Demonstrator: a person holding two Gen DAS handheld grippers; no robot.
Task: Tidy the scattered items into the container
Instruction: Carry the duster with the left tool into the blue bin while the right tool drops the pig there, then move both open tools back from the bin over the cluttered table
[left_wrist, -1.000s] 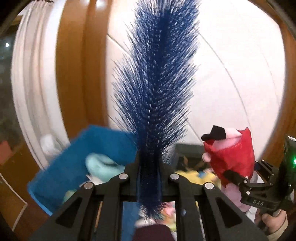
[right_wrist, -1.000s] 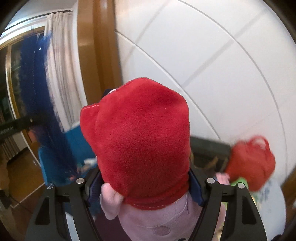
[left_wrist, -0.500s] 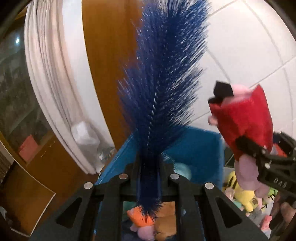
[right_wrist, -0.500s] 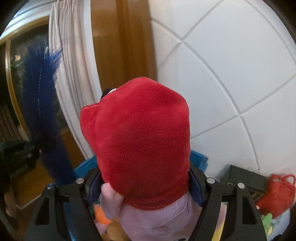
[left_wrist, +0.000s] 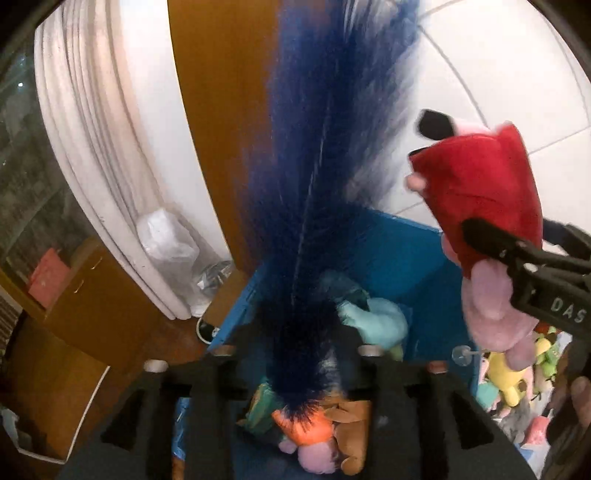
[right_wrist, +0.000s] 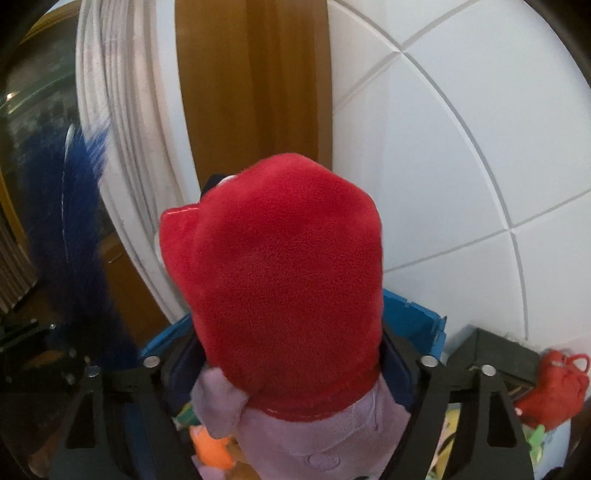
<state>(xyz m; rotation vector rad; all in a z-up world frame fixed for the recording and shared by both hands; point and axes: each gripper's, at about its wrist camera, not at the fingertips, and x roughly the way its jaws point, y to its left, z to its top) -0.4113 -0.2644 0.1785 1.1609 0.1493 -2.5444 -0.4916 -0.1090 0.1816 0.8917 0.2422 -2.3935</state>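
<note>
My left gripper (left_wrist: 295, 360) is shut on the base of a long blue bristle duster (left_wrist: 325, 177), which points upward and is blurred. Below it stands a blue bin (left_wrist: 399, 254) holding several plush toys, among them a teal one (left_wrist: 376, 325) and an orange one (left_wrist: 306, 428). My right gripper (right_wrist: 291, 363) is shut on a pink plush doll in a red dress (right_wrist: 284, 280), held just above the bin's rim (right_wrist: 413, 314). The same red-dressed doll (left_wrist: 484, 206) appears at the right of the left wrist view, clamped by the right gripper.
A white tiled wall, a wooden post (right_wrist: 251, 110) and a white curtain (left_wrist: 96, 147) stand behind the bin. A clear bag (left_wrist: 166, 243) lies by the curtain. More plush toys (left_wrist: 509, 376) lie right of the bin, beside a red bag (right_wrist: 554, 395) and a dark box (right_wrist: 495, 350).
Both grippers have swung left and dropped toward the blue bin, which now sits right below them. The duster is blurred with movement. Both grips are unchanged.
</note>
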